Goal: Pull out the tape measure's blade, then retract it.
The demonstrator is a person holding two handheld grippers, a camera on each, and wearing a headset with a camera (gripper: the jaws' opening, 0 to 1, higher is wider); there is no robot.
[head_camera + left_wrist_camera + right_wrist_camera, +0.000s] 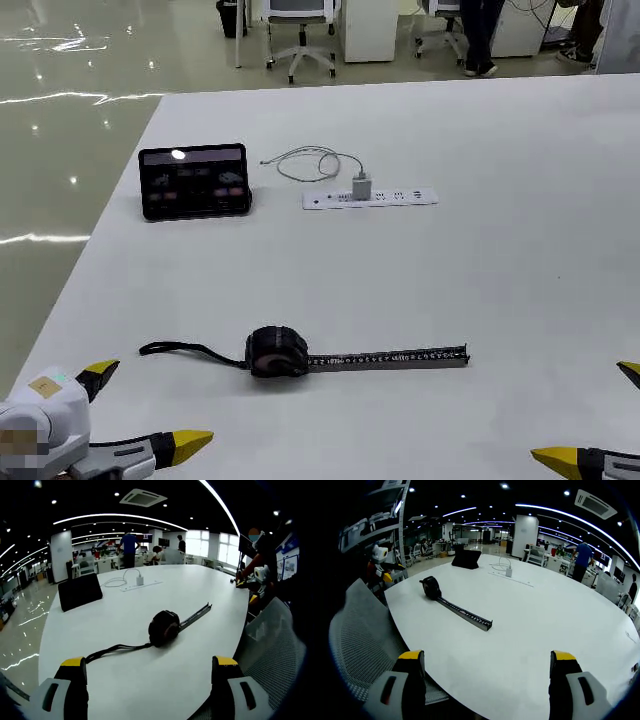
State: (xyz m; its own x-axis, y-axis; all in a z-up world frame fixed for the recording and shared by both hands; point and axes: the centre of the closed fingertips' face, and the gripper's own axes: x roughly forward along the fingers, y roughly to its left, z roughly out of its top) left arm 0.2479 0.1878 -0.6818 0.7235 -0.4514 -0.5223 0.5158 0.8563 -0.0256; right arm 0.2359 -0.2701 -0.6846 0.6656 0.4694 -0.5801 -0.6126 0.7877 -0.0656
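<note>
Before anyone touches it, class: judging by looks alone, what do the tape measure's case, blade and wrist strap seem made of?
Case: matte black and rounded, likely rubber-coated plastic; no shine.
Blade: thin, flat, straight strip with printed marks, probably coated steel.
Wrist strap: limp dark cord lying curved, probably woven fabric; weave too small to see.

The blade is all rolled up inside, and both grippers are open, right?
No. The blade is pulled out of the tape measure, lying on the table, as the head view shows. The left gripper and right gripper are open.
</note>
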